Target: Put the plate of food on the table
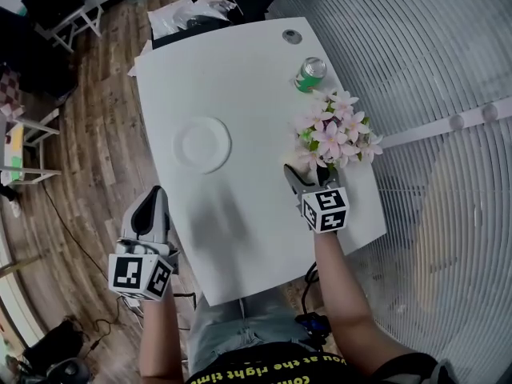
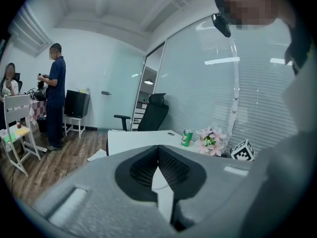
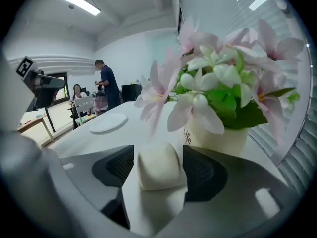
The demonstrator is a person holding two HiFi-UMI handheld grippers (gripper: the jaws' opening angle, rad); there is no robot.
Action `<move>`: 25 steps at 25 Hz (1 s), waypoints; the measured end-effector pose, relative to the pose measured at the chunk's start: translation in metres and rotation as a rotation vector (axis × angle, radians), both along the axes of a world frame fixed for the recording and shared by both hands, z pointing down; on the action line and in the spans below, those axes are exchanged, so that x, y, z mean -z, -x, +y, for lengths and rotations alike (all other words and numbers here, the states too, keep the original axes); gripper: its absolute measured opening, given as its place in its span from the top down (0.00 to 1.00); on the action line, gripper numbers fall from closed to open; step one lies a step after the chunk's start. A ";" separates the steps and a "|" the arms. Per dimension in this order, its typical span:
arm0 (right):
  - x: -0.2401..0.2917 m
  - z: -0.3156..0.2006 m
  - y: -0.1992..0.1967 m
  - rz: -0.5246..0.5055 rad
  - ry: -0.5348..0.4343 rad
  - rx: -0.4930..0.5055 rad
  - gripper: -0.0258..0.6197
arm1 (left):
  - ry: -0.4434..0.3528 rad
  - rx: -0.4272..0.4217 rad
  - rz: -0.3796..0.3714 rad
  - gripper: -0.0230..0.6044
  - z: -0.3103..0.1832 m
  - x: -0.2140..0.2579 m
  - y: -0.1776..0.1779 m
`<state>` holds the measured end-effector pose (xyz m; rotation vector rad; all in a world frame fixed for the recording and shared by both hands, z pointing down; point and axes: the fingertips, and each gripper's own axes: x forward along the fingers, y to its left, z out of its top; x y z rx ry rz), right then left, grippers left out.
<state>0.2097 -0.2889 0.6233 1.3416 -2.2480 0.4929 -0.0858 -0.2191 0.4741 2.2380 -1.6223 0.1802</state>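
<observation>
1. The plate [image 1: 202,144] lies flat on the white tabletop [image 1: 240,78], a little to the left of its middle. It is round, so it has no long axis, and its face looks straight up. It is empty.
2. The food is a white bun [image 3: 157,167]. It lies on the tabletop near the right edge, just in front of the white flower pot [image 3: 218,133]. It is a rounded block. From the right gripper view I cannot tell which side is the longer.
3. The right gripper [image 3: 158,150] is low over the tabletop, and its fingers [image 3: 115,168] are released. One stands at each side of the bun, just beside it, and they do not squeeze it.
4. The left gripper [image 1: 154,194] hangs outside the left edge of the tabletop, over the wooden floor [image 1: 96,134]. Its fingers are clenched together at the tips and nothing is between them.
5. Bare tabletop lies all around the plate, which is well apart from every edge. The surface between the bun and the plate is bare too.
6. On the right side the room is narrower. A green can [image 1: 311,74] stands beyond the pink flowers [image 1: 336,130], and the pot is close to the right edge.
</observation>
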 end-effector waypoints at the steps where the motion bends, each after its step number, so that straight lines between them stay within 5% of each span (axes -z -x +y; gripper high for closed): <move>1: -0.002 -0.001 0.000 0.006 0.002 0.003 0.49 | 0.000 0.000 0.000 0.96 0.000 0.000 0.000; 25: -0.014 -0.009 0.009 0.111 0.039 -0.003 0.46 | 0.008 0.001 0.002 0.96 -0.005 -0.002 0.012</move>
